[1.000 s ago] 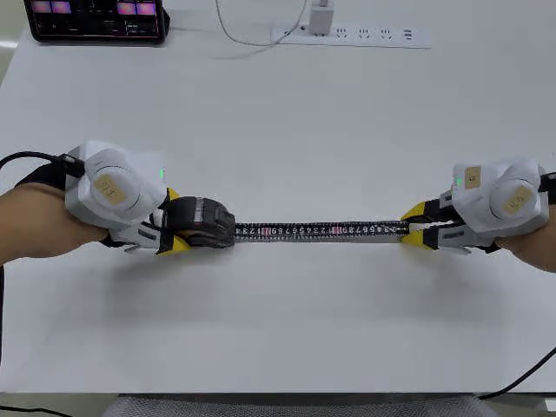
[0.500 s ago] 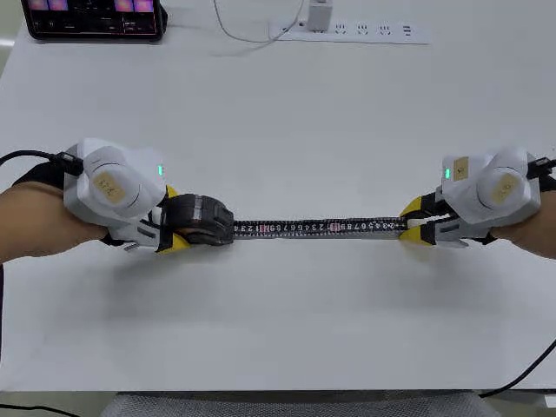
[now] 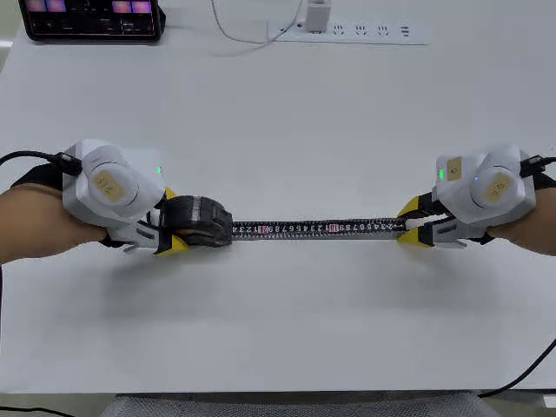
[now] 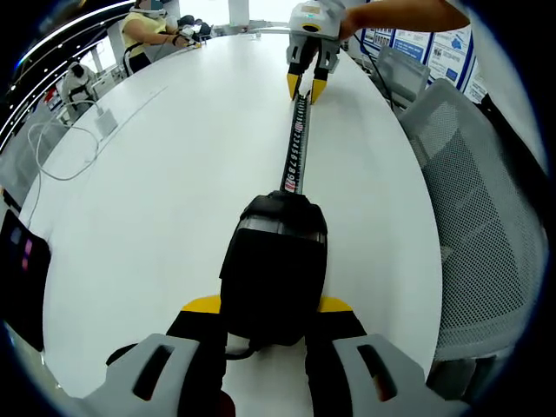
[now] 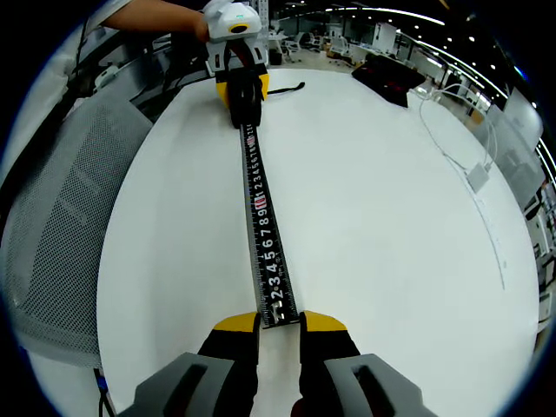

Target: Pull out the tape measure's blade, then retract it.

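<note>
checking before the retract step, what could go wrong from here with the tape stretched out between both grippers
1. The right gripper pinches only the very end of the blade. If that end slips out, the stretched blade could whip back into the case unchecked.
2. The left gripper holds the case by its rear part alone, so a tug along the blade might twist it or pull it free.
</note>
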### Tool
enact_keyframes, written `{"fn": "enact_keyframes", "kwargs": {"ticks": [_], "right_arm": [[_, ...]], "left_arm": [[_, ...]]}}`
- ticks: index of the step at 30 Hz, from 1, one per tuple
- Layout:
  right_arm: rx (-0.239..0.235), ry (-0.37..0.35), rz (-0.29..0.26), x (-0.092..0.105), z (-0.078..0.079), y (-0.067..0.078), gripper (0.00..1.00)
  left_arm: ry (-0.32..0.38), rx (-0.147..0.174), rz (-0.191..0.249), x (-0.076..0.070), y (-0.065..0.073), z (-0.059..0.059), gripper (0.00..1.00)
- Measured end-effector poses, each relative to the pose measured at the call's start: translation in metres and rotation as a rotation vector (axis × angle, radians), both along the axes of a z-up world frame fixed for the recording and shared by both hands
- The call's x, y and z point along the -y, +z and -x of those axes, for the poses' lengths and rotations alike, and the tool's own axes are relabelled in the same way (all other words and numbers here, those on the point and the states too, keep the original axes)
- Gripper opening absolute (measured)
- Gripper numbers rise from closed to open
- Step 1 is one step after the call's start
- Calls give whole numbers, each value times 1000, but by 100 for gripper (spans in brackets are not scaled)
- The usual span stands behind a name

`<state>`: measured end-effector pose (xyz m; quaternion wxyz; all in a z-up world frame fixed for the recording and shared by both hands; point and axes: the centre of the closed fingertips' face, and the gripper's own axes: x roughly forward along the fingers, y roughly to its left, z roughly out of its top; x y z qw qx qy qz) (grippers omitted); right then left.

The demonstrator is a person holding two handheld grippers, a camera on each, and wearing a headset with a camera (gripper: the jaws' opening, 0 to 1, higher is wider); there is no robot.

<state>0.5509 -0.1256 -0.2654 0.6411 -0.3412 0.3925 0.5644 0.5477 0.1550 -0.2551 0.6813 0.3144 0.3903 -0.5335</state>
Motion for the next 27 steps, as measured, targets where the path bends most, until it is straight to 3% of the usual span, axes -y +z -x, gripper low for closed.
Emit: {"fn": "enact_keyframes", "kwargs": {"ticks": [7, 9, 20, 27], "right_arm": [[-13, -23, -5, -3, 0, 1, 23], [-14, -22, -4, -2, 0, 1, 24], [-19, -44, -15, 0, 1, 3, 25], [-15, -124, -94, -7, 1, 14, 31]], "left_arm": [[12, 3, 21, 2, 3, -1, 34], [16, 7, 19, 1, 4, -2, 38], [24, 17, 28, -1, 8, -2, 41], [89, 20, 89, -6, 20, 1, 47]]}}
